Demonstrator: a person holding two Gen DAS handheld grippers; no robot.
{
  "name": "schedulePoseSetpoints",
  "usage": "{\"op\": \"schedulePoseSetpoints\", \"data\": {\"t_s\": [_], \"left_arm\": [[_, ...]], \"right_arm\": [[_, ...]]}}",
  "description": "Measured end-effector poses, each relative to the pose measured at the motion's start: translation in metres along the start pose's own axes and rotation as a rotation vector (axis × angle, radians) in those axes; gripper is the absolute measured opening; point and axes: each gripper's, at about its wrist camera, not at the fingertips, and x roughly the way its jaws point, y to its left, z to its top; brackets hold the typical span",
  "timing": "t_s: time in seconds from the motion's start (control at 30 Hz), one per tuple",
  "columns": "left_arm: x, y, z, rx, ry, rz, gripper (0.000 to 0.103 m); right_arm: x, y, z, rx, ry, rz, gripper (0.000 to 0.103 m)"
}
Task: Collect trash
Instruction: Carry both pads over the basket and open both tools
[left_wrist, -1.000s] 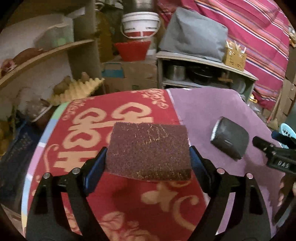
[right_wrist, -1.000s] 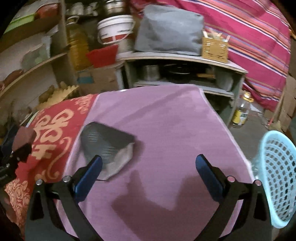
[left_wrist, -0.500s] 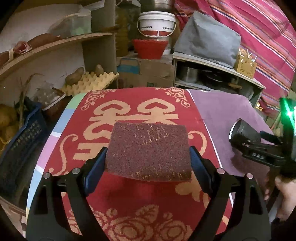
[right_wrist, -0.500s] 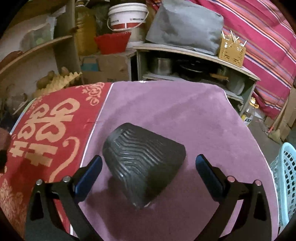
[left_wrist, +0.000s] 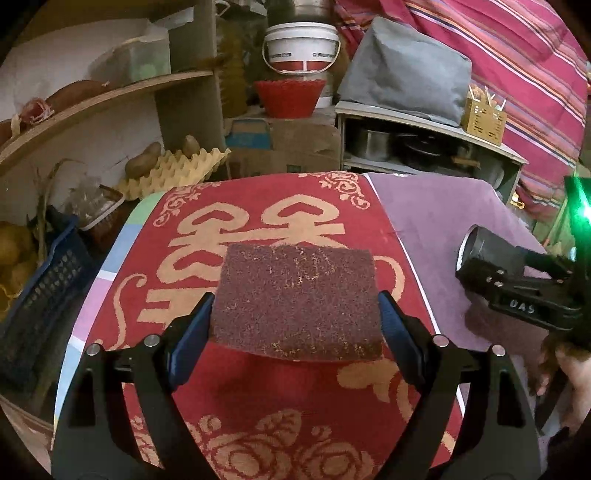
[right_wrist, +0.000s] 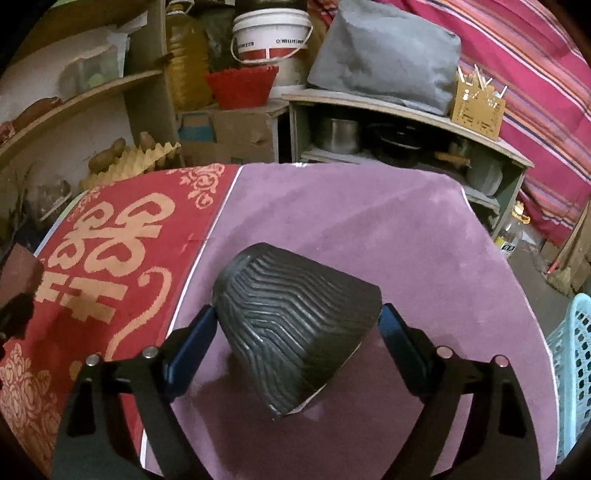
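Up off the red patterned cloth (left_wrist: 236, 391), the left gripper (left_wrist: 295, 317) clamps a flat maroon scouring pad (left_wrist: 297, 301) between wide-set jaws. Only the right wrist view shows the right gripper (right_wrist: 297, 326), jaws just narrowed, pads touching a crushed black ribbed paper cup (right_wrist: 291, 325) on purple cloth (right_wrist: 406, 236), and a pale blue plastic basket (right_wrist: 572, 369) at three o'clock.

Right gripper (right_wrist: 297, 317) fingers just closing around black ribbed cup (right_wrist: 295, 325)
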Motion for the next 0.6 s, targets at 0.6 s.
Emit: {"op": "schedulePoseSetpoints", "data": {"t_s": [0.6], "left_arm": [[-0.021, -0.118, 0.019, 0.042, -0.098, -0.119, 0.084]], "right_arm": [[-0.093, -0.143, -0.006, 0.082, -0.108, -0.072, 0.087]]}}
